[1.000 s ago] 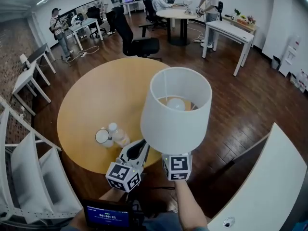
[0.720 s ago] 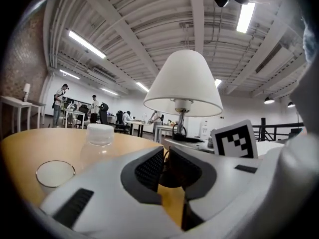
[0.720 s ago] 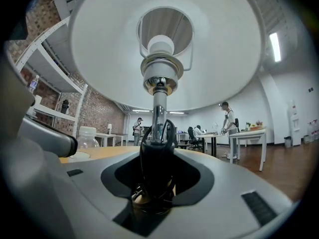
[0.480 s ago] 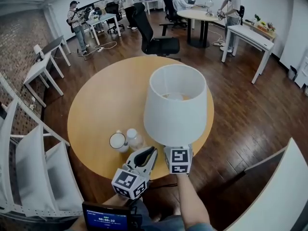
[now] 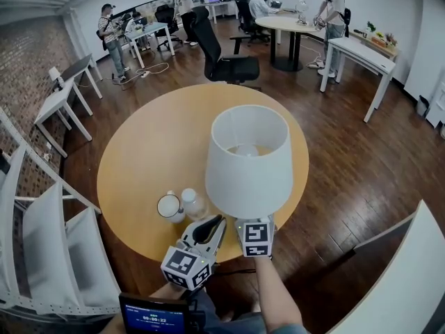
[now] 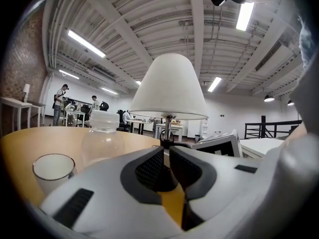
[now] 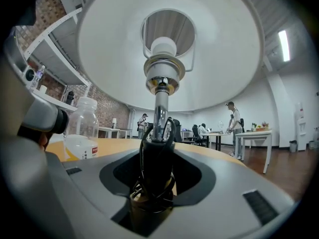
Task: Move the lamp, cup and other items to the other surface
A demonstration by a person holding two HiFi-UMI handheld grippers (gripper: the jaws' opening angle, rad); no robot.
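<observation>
Right gripper (image 7: 158, 183): lamp (image 5: 247, 162) clasped at its stem, jaws just easing apart.
Lamp is held upright, lower centre, over near table (image 5: 139, 152) edge; cup (image 5: 169, 206) lies left, nearer left gripper (image 5: 211, 225), closed empty.

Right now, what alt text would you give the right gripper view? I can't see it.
The right gripper looks up the lamp: its black, cord-wrapped stem stands between the jaws, which have just been opening, with bulb and white shade overhead. A clear bottle stands left on the wooden table; people work at desks beyond.
</observation>
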